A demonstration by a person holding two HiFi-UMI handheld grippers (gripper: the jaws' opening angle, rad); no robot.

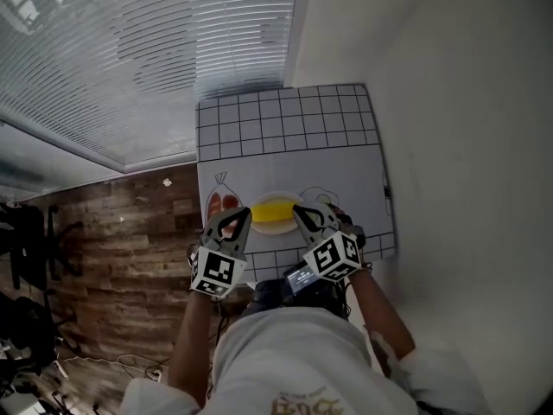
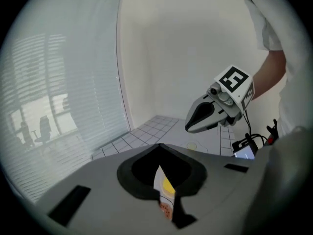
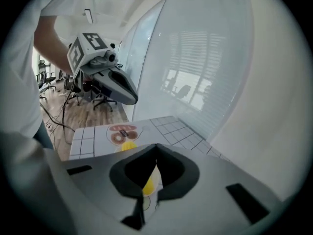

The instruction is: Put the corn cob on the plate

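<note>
**Head view.** White shirt [image 1: 289, 353] nearest the lens. Beyond it are the left gripper [image 1: 236, 221] and right gripper [image 1: 302, 214], one at either side of the plate [image 1: 275, 229]. The corn cob [image 1: 275, 208] lies across the plate on the gridded table mat [image 1: 285, 128].

**Left gripper view.** Its own jaws are together with nothing between them. A sliver of yellow cob shows through the slit, on the table below. The right gripper hangs opposite, its jaws closed too.

**Right gripper view.** Its own jaws are together and empty. The cob shows below, beside a printed doughnut picture [image 3: 120, 133].

**Handling note.** The cob looks placed. Draw both grippers clear without clipping the plate rim.

**View comparison.** Only the head view shows the cob resting whole on the plate. Only the gripper views show the jaws meeting on nothing.
</note>
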